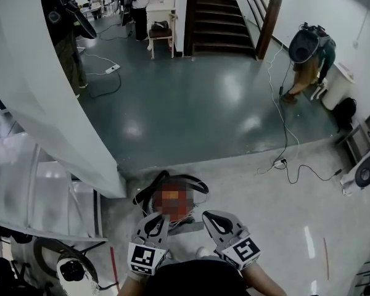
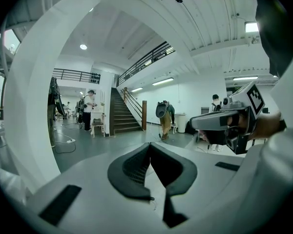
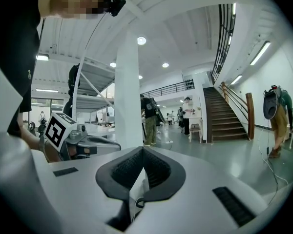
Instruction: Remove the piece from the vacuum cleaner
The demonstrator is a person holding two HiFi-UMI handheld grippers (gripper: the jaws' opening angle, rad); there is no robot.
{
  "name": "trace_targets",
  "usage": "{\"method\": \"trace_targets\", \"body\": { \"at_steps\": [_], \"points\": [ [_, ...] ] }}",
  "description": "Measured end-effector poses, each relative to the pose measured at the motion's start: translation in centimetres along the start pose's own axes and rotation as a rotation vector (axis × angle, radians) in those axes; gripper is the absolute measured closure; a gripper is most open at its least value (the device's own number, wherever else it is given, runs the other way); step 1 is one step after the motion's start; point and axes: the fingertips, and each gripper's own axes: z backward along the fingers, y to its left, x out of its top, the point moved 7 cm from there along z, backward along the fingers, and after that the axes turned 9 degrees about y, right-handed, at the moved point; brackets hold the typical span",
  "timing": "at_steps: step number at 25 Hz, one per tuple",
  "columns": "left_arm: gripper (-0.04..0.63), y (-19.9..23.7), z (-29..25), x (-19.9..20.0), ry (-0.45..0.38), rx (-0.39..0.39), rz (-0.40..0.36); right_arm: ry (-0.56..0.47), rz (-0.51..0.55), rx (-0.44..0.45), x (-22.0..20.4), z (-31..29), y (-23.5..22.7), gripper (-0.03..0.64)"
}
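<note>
Big hall, grey floor [image 1: 222, 103]. Nothing in left claw [image 1: 155, 219] or right claw [image 1: 213, 217], both squeezed together. Cannot spot vacuum cleaner; piece probably hard, light.

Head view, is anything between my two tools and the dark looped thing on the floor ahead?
Nothing visible does. The left tool and right tool, both shut and empty, are held right at the near edge of the dark looped thing; its middle is blurred over.
</note>
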Motion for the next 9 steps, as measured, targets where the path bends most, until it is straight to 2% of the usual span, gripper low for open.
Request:
{"method": "trace_targets", "body": {
  "at_steps": [3, 9],
  "points": [
    [0.577, 0.05, -0.11, -0.19, 0.0, 0.003, 0.003, -0.025, -0.001, 0.001, -0.31, -0.15, 0.01, 0.589],
    [0.577, -0.21, -0.47, -0.1, 0.0, 0.0, 0.002, 0.008, 0.031, -0.008, -0.45, 0.08, -0.35, 0.589]
  ]
}}
